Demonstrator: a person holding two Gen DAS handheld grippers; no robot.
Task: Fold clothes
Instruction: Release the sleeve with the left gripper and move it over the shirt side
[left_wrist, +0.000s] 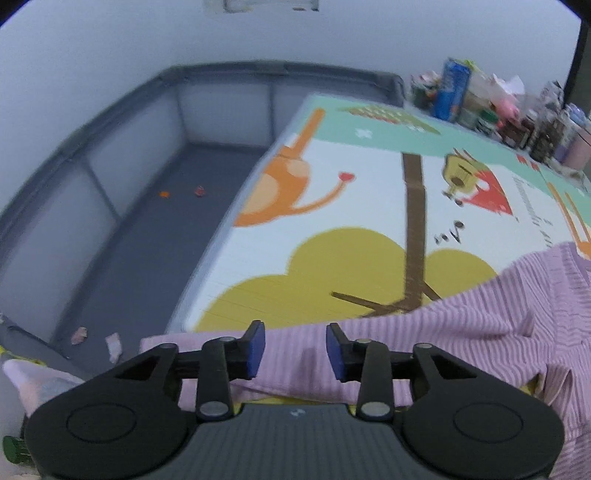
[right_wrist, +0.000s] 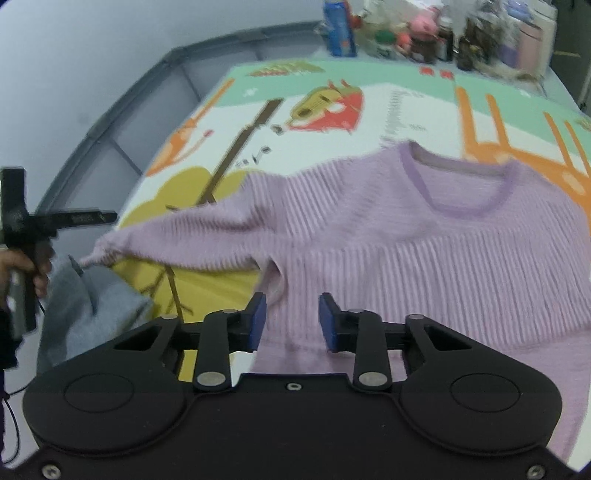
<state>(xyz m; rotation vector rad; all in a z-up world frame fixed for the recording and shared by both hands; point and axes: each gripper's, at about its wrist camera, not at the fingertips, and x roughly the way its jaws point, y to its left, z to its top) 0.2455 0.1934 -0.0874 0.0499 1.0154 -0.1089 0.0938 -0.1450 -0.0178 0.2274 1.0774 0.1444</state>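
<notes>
Lilac ribbed sweater lies face up on the cartoon play mat, neckline toward 12 o'clock, body spread flat, one sleeve stretched out toward 9 o'clock with its cuff bunched at the mat edge

Right gripper: jaws spread, nothing between them, poised above the underarm and side of the body at 6 o'clock of its view. Left gripper: jaws spread, empty, over the sleeve fabric near the cuff; contact cannot be told

Step in hand, by judgement: garment laid out, first fold not yet started; both grippers lining up for a sleeve fold. Next move likely calls for closing the left jaws on the cuff, pinning or pinching near the shoulder, then carrying the sleeve across the chest without dragging the body

View differences: right wrist shows the whole neckline, a grey cloth at 8 o'clock, and the person's hand holding the left tool. Left wrist shows only sleeve, plus the grey playpen wall and cluttered bottles at 1 o'clock
</notes>
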